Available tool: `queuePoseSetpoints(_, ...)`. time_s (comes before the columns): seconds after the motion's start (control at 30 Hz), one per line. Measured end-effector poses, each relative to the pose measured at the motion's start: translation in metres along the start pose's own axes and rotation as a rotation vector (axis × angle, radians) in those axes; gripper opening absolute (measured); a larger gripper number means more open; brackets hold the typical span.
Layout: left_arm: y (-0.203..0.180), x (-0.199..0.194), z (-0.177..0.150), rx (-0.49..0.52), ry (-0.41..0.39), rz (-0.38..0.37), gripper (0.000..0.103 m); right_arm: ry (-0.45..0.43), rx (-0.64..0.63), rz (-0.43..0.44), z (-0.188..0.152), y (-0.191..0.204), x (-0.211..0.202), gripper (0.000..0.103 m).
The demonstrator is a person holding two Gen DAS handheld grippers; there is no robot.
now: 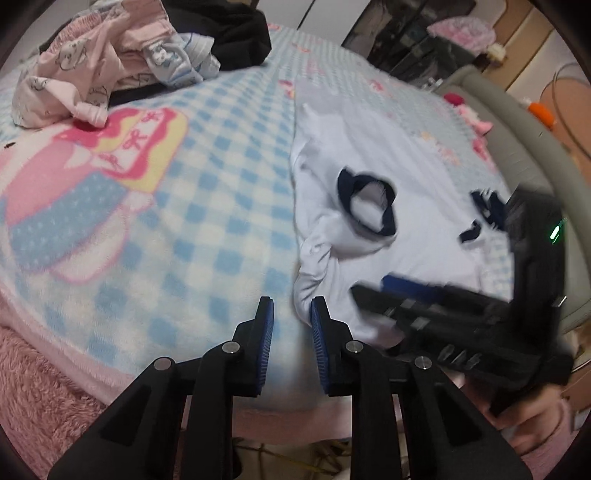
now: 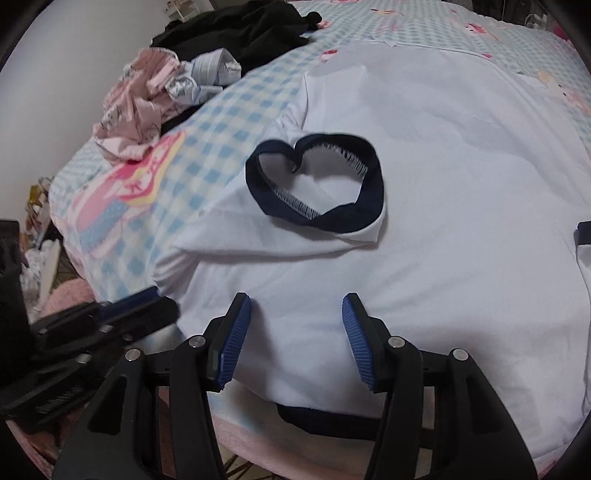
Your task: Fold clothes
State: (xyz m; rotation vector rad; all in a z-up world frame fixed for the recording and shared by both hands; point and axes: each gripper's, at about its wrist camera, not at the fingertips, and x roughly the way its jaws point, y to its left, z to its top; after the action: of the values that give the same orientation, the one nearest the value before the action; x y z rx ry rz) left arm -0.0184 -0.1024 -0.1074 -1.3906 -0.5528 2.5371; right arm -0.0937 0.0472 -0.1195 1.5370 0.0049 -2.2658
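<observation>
At the far left of the bed [image 1: 207, 155] a heap of pink printed clothes [image 1: 77, 74] lies crumpled, with a pale blue striped piece [image 1: 184, 62] against it and a black garment [image 1: 236, 33] behind; how many pieces the heap holds cannot be told. Next comes the checked blue blanket [image 1: 221, 236] with a pink cartoon print, much of it blurred.

The left gripper [image 1: 291, 310] hangs over the blanket at the near edge of the bed, its blue-padded fingers [image 1: 266, 332] a narrow gap apart with nothing clearly between them; the right one stands just at the shirt's bunched corner, though touch cannot be judged.

To the right the white T-shirt [image 2: 461, 184] lies spread on the bed, one sleeve folded inward so its navy cuff [image 2: 317, 177] forms a loop on the body. Its navy collar [image 2: 314, 415] peeks out at the near edge, partly hidden.

The right gripper [image 2: 295, 321] hovers above the shirt, fingers [image 2: 354, 332] wide apart and holding nothing. In the left wrist view it is a smeared dark shape covering the shirt's right side.
</observation>
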Motion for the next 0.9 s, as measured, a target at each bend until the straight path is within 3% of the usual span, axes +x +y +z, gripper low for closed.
queuePoseSetpoints(0.13,-0.01,0.011,0.011,0.037,-0.012,-0.025,0.024,0.003,0.004,0.009,-0.005,-0.001,-0.003,0.053)
queuePoseSetpoints(0.2,-0.014,0.016,0.013,0.056,-0.016,0.017,0.022,0.004,0.015,0.015,-0.006,-0.002,-0.004,0.053)
queuePoseSetpoints(0.27,-0.014,0.022,0.013,0.059,0.0,0.094,0.011,0.006,0.016,0.008,-0.007,-0.003,-0.004,0.053)
queuePoseSetpoints(0.37,0.001,0.022,0.007,-0.005,0.03,0.11,0.011,0.013,0.019,-0.001,-0.009,-0.005,-0.001,0.053)
queuePoseSetpoints(0.5,0.006,0.0,0.009,-0.024,0.001,0.045,0.013,0.011,0.036,0.009,-0.008,-0.01,-0.003,0.053)
queuePoseSetpoints(0.6,0.0,-0.019,0.023,-0.005,-0.083,-0.014,0.013,-0.046,0.039,0.01,0.0,-0.012,-0.018,0.053)
queuePoseSetpoints(0.67,-0.003,-0.007,0.04,0.017,-0.06,0.03,0.013,-0.097,0.03,0.006,0.01,-0.013,-0.028,0.053)
queuePoseSetpoints(0.77,-0.009,0.021,0.057,0.079,0.002,0.064,0.013,-0.098,-0.001,-0.034,0.028,-0.011,-0.024,0.053)
queuePoseSetpoints(0.9,-0.012,0.05,0.051,0.087,0.055,-0.025,0.013,-0.071,-0.002,-0.123,0.045,-0.013,0.003,0.053)
